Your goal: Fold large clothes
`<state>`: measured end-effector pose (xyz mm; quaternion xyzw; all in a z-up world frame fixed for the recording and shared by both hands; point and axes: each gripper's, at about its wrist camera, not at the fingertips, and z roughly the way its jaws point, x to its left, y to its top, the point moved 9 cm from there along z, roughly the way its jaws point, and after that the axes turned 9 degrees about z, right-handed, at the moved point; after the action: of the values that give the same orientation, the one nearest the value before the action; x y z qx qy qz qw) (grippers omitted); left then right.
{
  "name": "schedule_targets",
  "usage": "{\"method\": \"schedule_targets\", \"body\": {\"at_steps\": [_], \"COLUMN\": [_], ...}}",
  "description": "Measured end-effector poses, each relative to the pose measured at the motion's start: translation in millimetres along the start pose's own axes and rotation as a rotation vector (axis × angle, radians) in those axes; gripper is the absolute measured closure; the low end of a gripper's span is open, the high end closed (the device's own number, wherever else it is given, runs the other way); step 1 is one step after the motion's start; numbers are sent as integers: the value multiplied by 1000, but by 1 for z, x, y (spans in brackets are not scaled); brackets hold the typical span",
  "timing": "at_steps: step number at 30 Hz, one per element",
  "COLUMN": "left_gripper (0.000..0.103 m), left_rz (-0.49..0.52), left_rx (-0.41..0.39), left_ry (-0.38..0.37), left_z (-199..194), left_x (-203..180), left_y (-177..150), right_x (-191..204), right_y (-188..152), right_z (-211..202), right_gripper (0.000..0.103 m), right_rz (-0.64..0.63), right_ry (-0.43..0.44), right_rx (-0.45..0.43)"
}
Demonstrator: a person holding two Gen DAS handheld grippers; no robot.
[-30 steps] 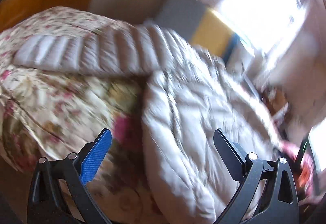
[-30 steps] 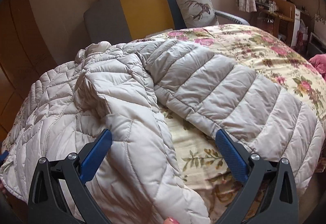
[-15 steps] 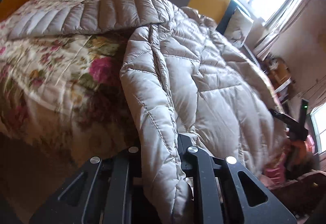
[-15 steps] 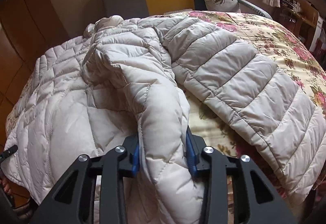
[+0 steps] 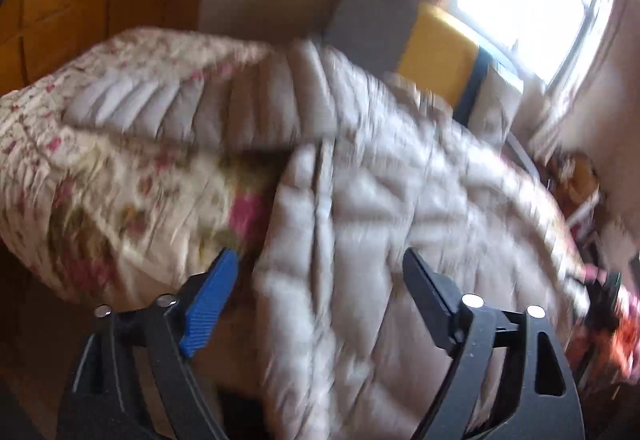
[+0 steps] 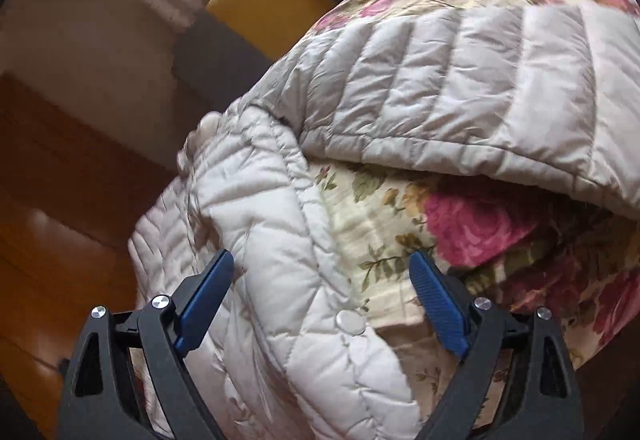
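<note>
1. The puffer jacket point(image 6: 288, 240) lies spread on the floral bedspread point(image 6: 384, 224), its front edge hanging toward the near side of the bed, likely so a fold can start from that edge.
2. Its sleeve point(image 6: 460, 87) stretches out toward 1 o'clock in the right wrist view, laid flat across the bedspread, probably waiting to be folded in.
3. The right gripper point(image 6: 322, 272) straddles the jacket's front edge, jaws opening, pads apart and not pressing on it.
4. The left gripper point(image 5: 320, 268) is likewise opening, the jacket's padded edge loose between its fingers.
5. A yellow-and-grey headboard point(image 5: 432, 39) stands at 1 o'clock in the left wrist view.
</note>
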<state>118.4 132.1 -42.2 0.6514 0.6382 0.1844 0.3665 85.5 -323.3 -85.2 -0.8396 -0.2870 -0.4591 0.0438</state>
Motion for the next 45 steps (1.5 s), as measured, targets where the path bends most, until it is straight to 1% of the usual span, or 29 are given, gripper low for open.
{"method": "schedule_targets", "body": {"at_steps": [2, 3, 4, 6, 7, 8, 10, 11, 12, 13, 14, 15, 16, 17, 19, 21, 23, 26, 27, 29, 31, 33, 36, 38, 40, 41, 42, 43, 45], "left_gripper": [15, 15, 15, 15, 15, 15, 15, 15, 15, 15, 15, 15, 15, 15, 15, 13, 8, 4, 4, 4, 4, 4, 4, 4, 4, 4, 4, 4, 4], "left_rz": [-36, -40, -29, 14, 52, 87, 144, 174, 195, 221, 242, 253, 259, 257, 250, 241, 241, 301, 300, 293, 280, 276, 280, 281, 281, 281, 280, 280, 280], "left_rx": [-32, -34, -30, -34, -36, -39, -36, -34, -32, -19, 3, 23, 52, 59, 47, 48, 36, 18, 14, 5, -6, -9, -8, -8, -9, -9, -9, -9, -9], "left_ry": [-27, -36, -47, -52, -33, -15, 25, 36, 41, 54, 78, 87, 79, 71, 51, 17, -24, -18, -16, -22, -36, -41, -37, -35, -36, -36, -36, -35, -37], "left_z": [15, 20, 34, 54, 68, 80, 100, 111, 119, 131, 142, 149, 157, 161, 162, 164, 168, 171, 171, 170, 169, 168, 167, 169, 169, 169, 171, 171, 171], "left_x": [-10, -14, -24, -41, -51, -60, -70, -76, -78, -80, -78, -75, -73, -71, -65, -62, -61, -62, -61, -57, -55, -54, -55, -56, -56, -55, -57, -57, -56], "left_y": [18, 19, 25, 29, 34, 40, 49, 53, 54, 54, 51, 47, 42, 39, 35, 32, 27, 24, 24, 25, 25, 25, 24, 24, 24, 24, 24, 24, 24], "right_x": [-9, -12, -14, -22, -28, -32, -42, -44, -44, -43, -43, -41, -40, -38, -35, -41, -56, -84, -87, -73, -31, 23, 105, 148, 191, 210, 221, 233, 240], "right_y": [15, 23, 32, 51, 60, 65, 80, 85, 92, 98, 105, 113, 124, 136, 168, 196, 214, 218, 215, 213, 208, 195, 167, 143, 109, 87, 69, 42, -6], "right_z": [-5, -8, -10, -16, -19, -20, -18, -21, -19, -18, -17, -18, -22, -30, -50, -60, -58, -32, -25, -19, -19, -12, 8, 29, 56, 74, 91, 111, 146], "right_gripper": [19, 19, 19, 23, 25, 28, 37, 46, 57, 63, 82, 91, 93, 95, 96, 97, 98, 98, 98, 97, 97, 97, 97, 97, 97, 96, 94, 92, 91], "right_rz": [114, 153, 181, 223, 257, 277, 315, 313, 286, 252, 210, 178, 153, 131, 84, 74, 83, 155, 173, 154, 45, -111, -336, -474, -636, -738, -818, -921, -1103], "right_ry": [33, 41, 34, -12, -32, -49, -112, -137, -190, -231, -270, -297, -316, -336, -387, -437, -491, -563, -583, -579, -550, -507, -435, -407, -356, -348, -344, -336, -345], "right_rx": [-46, -77, -121, -209, -261, -290, -332, -344, -356, -360, -363, -366, -390, -426, -509, -543, -530, -447, -435, -451, -491, -511, -502, -483, -445, -412, -381, -334, -255]}}
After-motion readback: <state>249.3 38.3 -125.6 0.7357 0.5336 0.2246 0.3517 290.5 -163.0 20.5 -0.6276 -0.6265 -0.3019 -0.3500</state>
